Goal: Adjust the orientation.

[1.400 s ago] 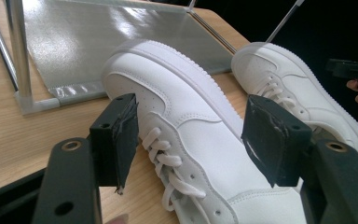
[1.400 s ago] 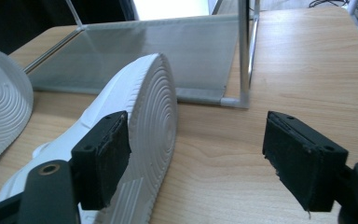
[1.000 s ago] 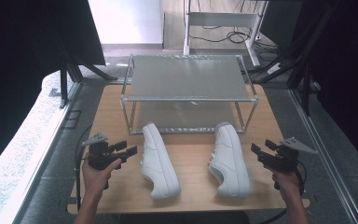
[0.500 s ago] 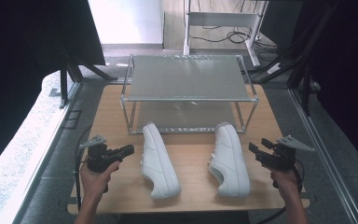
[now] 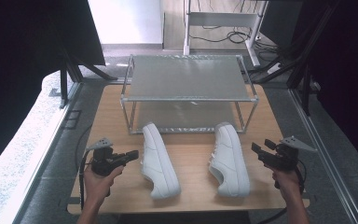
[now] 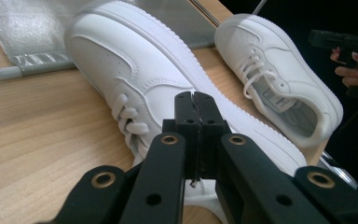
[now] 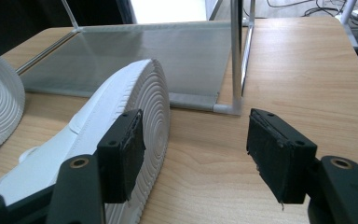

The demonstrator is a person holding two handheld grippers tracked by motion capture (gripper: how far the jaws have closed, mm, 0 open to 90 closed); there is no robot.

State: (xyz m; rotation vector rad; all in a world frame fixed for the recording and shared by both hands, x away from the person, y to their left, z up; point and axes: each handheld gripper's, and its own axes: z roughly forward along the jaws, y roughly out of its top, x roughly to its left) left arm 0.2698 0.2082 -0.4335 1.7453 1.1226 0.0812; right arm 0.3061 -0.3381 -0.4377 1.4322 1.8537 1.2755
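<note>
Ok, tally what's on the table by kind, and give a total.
Shoes: 2, left shoe and right shoe
Rack: 1
Grippers: 2, left gripper and right gripper
Total: 5

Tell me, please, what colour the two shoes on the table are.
Both shoes, left and right, are plain white, laces included; the left gripper view shows it best.

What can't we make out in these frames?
- Left shoe: left gripper view, heel hidden behind the shut left gripper.
- Right shoe: right gripper view, heel cut off at the bottom edge.
- Rack: high view, lower shelf partly hidden under the top shelf.
</note>
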